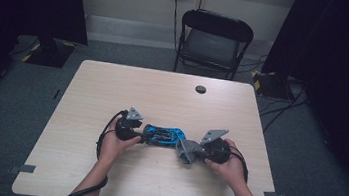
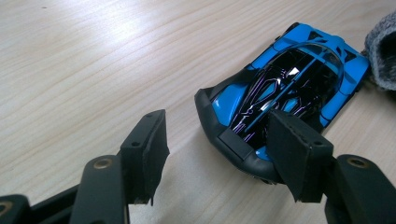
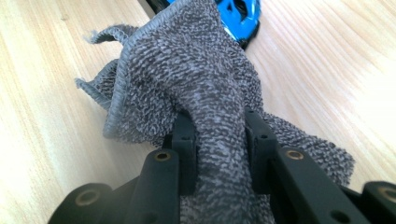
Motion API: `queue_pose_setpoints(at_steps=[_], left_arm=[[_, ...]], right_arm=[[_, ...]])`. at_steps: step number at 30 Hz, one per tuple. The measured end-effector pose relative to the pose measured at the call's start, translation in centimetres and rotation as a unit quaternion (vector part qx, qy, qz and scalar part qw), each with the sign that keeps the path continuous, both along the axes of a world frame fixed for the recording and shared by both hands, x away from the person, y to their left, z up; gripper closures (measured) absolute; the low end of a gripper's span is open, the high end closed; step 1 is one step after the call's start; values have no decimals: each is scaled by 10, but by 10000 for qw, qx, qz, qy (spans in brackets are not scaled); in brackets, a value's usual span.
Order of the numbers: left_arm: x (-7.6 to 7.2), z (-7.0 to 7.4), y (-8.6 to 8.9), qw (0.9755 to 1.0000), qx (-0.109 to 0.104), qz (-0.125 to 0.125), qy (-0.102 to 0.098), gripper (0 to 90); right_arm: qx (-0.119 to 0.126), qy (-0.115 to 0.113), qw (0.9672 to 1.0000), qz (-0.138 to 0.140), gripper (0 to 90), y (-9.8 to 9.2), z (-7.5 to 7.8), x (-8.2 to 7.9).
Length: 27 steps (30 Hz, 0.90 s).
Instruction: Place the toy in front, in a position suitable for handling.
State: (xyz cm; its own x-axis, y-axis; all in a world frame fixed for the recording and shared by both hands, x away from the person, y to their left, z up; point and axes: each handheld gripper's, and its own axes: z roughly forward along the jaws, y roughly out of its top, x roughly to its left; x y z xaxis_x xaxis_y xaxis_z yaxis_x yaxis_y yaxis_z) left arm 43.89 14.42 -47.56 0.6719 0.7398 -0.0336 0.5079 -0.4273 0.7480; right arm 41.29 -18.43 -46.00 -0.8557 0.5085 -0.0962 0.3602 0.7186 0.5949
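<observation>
Near-centre of table: all the action sits here, between the person's two hands.
Table (image 1: 162, 96): light wood, small dark round grommet (image 1: 200, 89) toward the far side.
Toy car (image 1: 163, 136): blue with black top, lying flat on the table between the two grippers; long axis runs left-right in the high view.
Left gripper (image 1: 141, 137): at the car's left end, jaws apart. In the left gripper view one pad (image 2: 299, 156) overlaps the car's black end, the other pad stands clear over bare wood. No squeeze visible, so not gripping.
Right gripper (image 1: 191, 151): at the car's right end, jaws closed tight on a bunched grey cloth (image 3: 201, 79).
Cloth: fuzzy knit with stitched hem, folds spilling past both pads; its far edge overlaps the car's end in the right gripper view.
Far background: black folding chair (image 1: 214, 40) behind the table, grey carpet.
</observation>
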Motion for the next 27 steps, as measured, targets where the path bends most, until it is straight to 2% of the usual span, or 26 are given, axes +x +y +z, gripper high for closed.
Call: queue_pose_setpoints(at_steps=[14,18,22,27], left_arm=[[1,0,4,10000,40,11,-33,386],[0,0,5,10000,-31,37,7,386],[0,0,5,10000,-10,24,-10,386],[-1,-1,5,9999,-100,59,19,386]], right_arm=[[-16,-17,9999,-98,711,-12,-1,1],[-73,-43,9998,-153,711,-17,2,4],[-56,-73,9997,-242,711,-23,6,6],[-5,-136,9994,-323,711,-25,10,7]])
